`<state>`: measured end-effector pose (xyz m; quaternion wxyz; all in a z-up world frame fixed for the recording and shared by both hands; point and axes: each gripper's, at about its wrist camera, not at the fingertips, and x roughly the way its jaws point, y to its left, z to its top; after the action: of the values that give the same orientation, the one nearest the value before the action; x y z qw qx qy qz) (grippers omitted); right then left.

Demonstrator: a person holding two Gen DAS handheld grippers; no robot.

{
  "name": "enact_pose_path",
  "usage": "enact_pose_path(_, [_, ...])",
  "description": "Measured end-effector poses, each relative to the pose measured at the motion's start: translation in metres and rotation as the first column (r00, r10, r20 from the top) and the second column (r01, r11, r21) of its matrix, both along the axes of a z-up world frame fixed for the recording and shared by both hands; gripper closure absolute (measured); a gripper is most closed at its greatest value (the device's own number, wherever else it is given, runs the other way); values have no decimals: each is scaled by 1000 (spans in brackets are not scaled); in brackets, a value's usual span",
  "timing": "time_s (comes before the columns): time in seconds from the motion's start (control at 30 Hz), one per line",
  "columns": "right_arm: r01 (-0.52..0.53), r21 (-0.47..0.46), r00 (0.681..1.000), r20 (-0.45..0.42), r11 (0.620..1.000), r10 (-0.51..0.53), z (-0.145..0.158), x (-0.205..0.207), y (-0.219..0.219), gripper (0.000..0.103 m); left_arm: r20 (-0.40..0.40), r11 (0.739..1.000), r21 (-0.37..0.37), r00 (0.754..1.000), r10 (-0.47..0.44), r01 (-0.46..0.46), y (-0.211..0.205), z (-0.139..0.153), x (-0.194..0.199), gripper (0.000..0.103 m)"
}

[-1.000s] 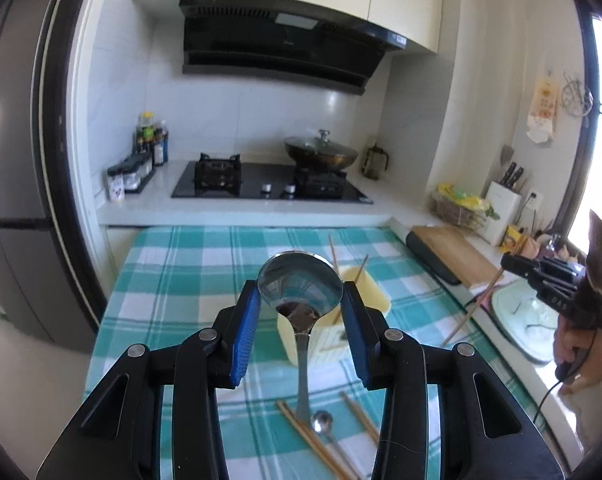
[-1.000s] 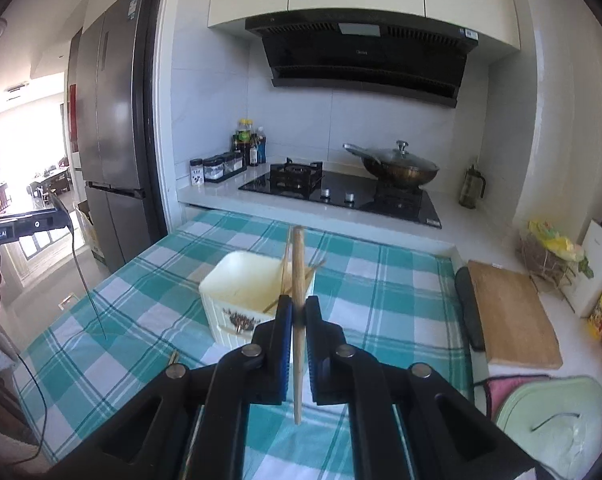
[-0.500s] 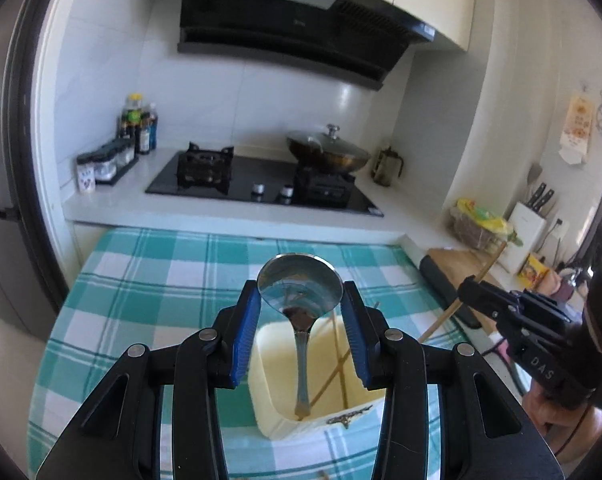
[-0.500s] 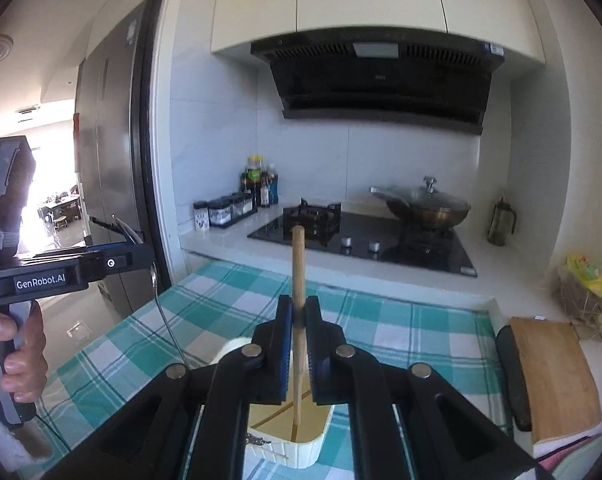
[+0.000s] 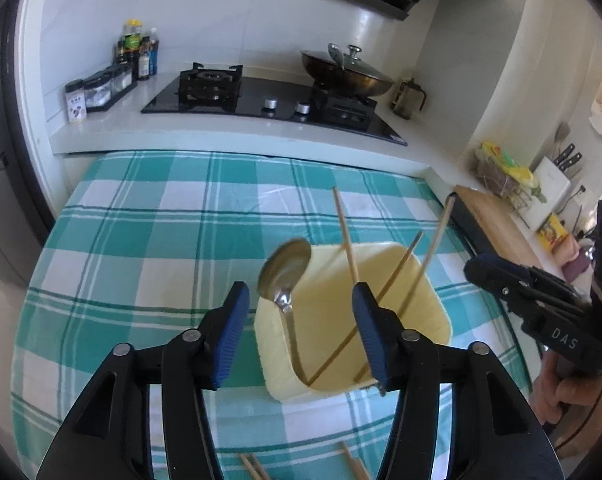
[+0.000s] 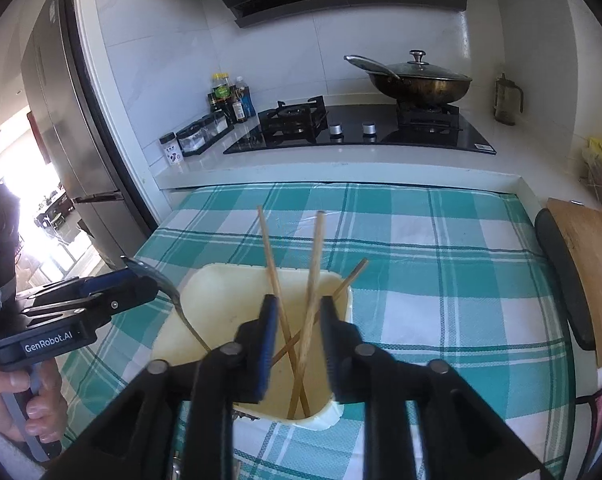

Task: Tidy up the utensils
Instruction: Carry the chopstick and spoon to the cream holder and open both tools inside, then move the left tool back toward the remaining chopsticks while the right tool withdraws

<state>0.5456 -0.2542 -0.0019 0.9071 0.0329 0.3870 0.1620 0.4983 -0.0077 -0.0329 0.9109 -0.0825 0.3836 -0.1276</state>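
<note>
A pale yellow utensil holder (image 5: 429, 300) stands on the checked tablecloth. A metal ladle (image 5: 285, 268) and three wooden chopsticks (image 5: 347, 232) lean inside it. My left gripper (image 5: 297, 324) is open just above the holder, jaws either side of the ladle and clear of it. In the right wrist view the holder (image 6: 221, 304) sits below my right gripper (image 6: 297, 344), which is open with a chopstick (image 6: 313, 280) standing loose between its jaws. The left gripper (image 6: 81, 308) shows at the left there, the right gripper (image 5: 533, 304) at the right in the left wrist view.
More chopsticks (image 5: 353, 466) lie on the cloth at the near edge. A worktop with hob (image 5: 269, 100), lidded wok (image 5: 345, 70) and spice jars (image 5: 101, 88) runs behind the table. A wooden board (image 6: 593, 264) lies to the right. A fridge (image 6: 73, 128) stands at the left.
Both grippers moved down over the holder and opened. The ladle and the chopstick have been let go and now lean in the holder.
</note>
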Motion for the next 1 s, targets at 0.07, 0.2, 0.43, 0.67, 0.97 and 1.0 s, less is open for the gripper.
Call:
enact_pose_path(0.07, [12, -3, 999, 41, 1000, -12, 11, -17, -8, 61, -3, 1000, -1, 1000, -7, 7, 12, 8, -21, 41])
enact_pose_path(0.2, [-11, -63, 997, 80, 998, 16, 23, -66, -26, 60, -25, 999, 48, 999, -23, 24, 38, 5, -82, 23])
enact_pose_path(0.43, [5, -255, 999, 33, 967, 3, -45, -200, -66, 54, -118, 991, 131, 993, 6, 10, 54, -76, -206, 20])
enact_pose_path(0.67, [123, -240, 988, -67, 963, -143, -130, -292, -87, 54, -133, 990, 79, 983, 123, -113, 39, -133, -249, 20])
enact_pose_path(0.97, [132, -261, 989, -24, 956, -143, -145, -306, -74, 54, -123, 983, 55, 976, 180, -175, 27, -148, -253, 20])
enact_pose_path(1.0, [132, -267, 990, -20, 955, -142, -145, -306, -73, 54, -123, 983, 56, 975, 183, -177, 26, -150, -254, 20])
